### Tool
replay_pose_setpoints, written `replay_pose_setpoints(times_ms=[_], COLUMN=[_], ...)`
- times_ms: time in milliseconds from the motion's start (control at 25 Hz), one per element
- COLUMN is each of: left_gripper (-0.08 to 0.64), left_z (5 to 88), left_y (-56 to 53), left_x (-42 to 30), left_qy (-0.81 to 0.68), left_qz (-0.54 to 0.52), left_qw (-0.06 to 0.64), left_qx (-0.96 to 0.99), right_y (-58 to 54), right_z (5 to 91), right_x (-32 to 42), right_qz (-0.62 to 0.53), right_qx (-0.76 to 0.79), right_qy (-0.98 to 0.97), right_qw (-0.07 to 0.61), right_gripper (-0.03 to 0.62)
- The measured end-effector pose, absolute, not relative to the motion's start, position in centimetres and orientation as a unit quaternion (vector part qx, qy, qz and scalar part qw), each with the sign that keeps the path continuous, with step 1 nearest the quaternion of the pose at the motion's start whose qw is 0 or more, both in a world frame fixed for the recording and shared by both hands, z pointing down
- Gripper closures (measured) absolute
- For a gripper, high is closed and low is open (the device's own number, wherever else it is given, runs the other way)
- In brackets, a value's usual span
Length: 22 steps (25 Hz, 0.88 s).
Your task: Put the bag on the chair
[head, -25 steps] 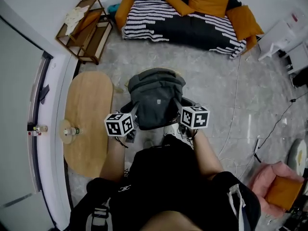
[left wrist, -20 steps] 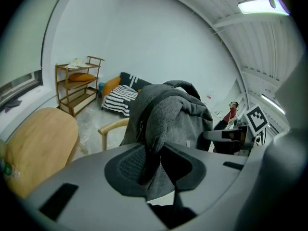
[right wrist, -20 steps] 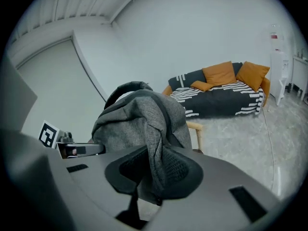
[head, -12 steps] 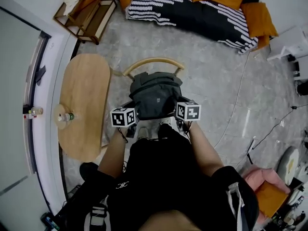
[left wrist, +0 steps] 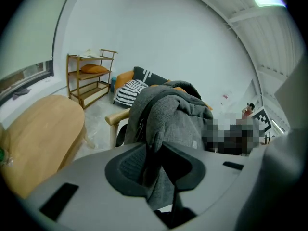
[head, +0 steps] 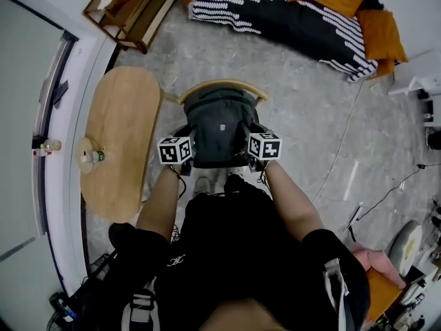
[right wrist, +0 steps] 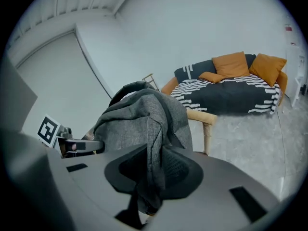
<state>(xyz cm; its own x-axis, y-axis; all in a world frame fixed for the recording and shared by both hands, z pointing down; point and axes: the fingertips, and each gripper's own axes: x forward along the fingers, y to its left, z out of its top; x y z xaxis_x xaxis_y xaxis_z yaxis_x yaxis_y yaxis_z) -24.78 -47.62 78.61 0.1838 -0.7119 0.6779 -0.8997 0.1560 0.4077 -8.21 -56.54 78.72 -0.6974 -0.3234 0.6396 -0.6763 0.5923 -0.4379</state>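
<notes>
Now the grey bag is over the wooden chair in the centre of the frame; left tongs pinch its fabric, right tongs, just opened a little wider, pinch it too.

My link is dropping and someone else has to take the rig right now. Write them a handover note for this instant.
Left gripper: fingers clamped on the bag's grey fabric, just tightened slightly.
Right gripper: fingers clamped on the bag's other side, just eased slightly.
Bag: held between both grippers, over the chair seat, in front of its curved backrest.
Done: bag brought to the chair.
Left: whether it rests on the seat is unclear. Lower until it settles, open both grippers, then withdraw.
</notes>
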Motion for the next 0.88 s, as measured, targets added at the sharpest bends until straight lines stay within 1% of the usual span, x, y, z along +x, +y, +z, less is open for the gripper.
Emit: replay_pose_setpoints(times_ms=[80, 160, 360, 600, 880], left_gripper=[0.465, 0.465, 0.463, 0.462, 0.462], left_z=[78.8, 79.0, 79.7, 81.5, 82.7], left_y=[-48.5, -49.3, -51.6, -54.4, -56.3], left_x=[-25.4, -25.7, -26.5, -27.1, -28.0], left_qy=[-0.64, -0.653, -0.674, -0.679, -0.674], left_qz=[0.104, 0.115, 0.204, 0.267, 0.312], left_qw=[0.422, 0.408, 0.34, 0.306, 0.284], left_qx=[0.634, 0.627, 0.623, 0.612, 0.606], right_y=[-57.5, -58.5, -60.1, -62.9, -64.5], right_z=[78.9, 79.1, 79.9, 81.3, 82.8], right_x=[-8.9, -9.2, -10.8, -12.1, -13.5], right_qz=[0.33, 0.293, 0.145, 0.086, 0.041], right_qx=[0.3, 0.314, 0.332, 0.329, 0.309], right_qy=[-0.857, -0.861, -0.87, -0.856, -0.854], right_qw=[0.259, 0.271, 0.334, 0.388, 0.416], right_gripper=[0.497, 0.495, 0.488, 0.486, 0.488])
